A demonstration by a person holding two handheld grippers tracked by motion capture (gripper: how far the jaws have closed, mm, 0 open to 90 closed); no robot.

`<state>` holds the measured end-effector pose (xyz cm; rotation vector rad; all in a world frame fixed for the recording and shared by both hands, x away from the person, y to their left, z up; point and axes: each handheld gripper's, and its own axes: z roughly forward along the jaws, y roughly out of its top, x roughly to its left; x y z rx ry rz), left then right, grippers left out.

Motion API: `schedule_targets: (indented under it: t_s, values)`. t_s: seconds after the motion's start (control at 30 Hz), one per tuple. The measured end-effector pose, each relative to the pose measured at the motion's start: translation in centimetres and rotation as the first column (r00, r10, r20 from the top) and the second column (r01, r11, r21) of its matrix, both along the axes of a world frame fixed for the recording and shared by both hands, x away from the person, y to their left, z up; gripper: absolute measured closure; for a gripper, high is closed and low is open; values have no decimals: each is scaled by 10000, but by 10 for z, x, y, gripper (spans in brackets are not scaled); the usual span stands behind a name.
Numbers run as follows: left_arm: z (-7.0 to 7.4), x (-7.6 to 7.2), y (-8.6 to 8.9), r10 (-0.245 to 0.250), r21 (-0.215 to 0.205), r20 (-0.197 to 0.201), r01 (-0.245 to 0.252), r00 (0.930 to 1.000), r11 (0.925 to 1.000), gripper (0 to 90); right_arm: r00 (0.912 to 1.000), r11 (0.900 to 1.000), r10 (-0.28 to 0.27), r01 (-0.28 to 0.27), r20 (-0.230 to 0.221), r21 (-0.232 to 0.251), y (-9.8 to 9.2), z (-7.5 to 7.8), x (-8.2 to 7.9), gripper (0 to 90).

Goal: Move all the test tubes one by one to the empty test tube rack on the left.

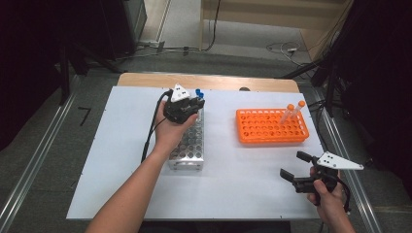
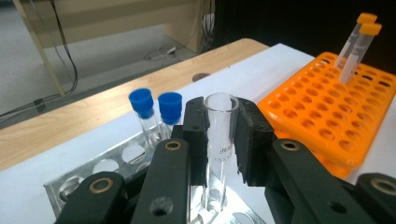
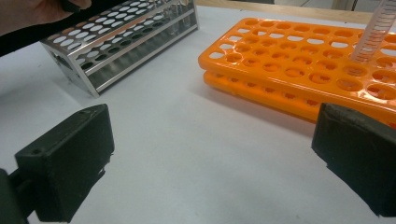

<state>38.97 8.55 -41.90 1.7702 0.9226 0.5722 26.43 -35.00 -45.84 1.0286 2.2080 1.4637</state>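
Glass tube (image 2: 221, 140) (uncapped) clamped in left tool (image 2: 222, 135) above metal rack (image 1: 190, 141).

A grey concrete floor (image 1: 43, 160) surrounds the white-topped wooden table (image 1: 233, 189). Black cables (image 1: 194, 48) trail near pale wooden furniture (image 1: 272, 12). The sides lie dark.

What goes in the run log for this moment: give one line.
left tool: shut on open tube over metal rack | right tool: open, off the table | orange rack: two capped tubes
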Motion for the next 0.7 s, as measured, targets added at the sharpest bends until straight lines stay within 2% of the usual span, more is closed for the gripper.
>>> schedule_targets:
  t_s: [0.3, 0.4, 0.47, 0.53, 0.6, 0.7]
  values:
    - [-5, 0, -2, -59, 373, -484, 77, 9988, 9993, 748, 10000, 10000, -12, 12, 42, -48, 1, 0, 0, 0]
    - [-5, -2, -2, -156, 320, -593, 175, 9981, 9993, 717, 10000, 10000, -13, 13, 39, -53, 1, 0, 0, 0]
    - [-4, -4, 0, -119, 159, -567, 129, 9983, 9998, 663, 10000, 10000, -24, 24, 28, -47, 1, 0, 0, 0]
    - [-2, -5, 3, -169, -202, -704, 155, 9974, 9997, 571, 10000, 10000, -16, 16, -3, -32, 1, 0, 0, 0]
    - [-1, -8, 6, -234, -572, -789, 189, 9966, 9982, 448, 10000, 10000, -42, 42, -8, -37, 2, 0, 0, 0]
    - [2, -17, 10, -446, -895, -891, 366, 9950, 9953, 238, 10000, 9999, -80, 80, 7, -71, 2, 1, 2, 0]
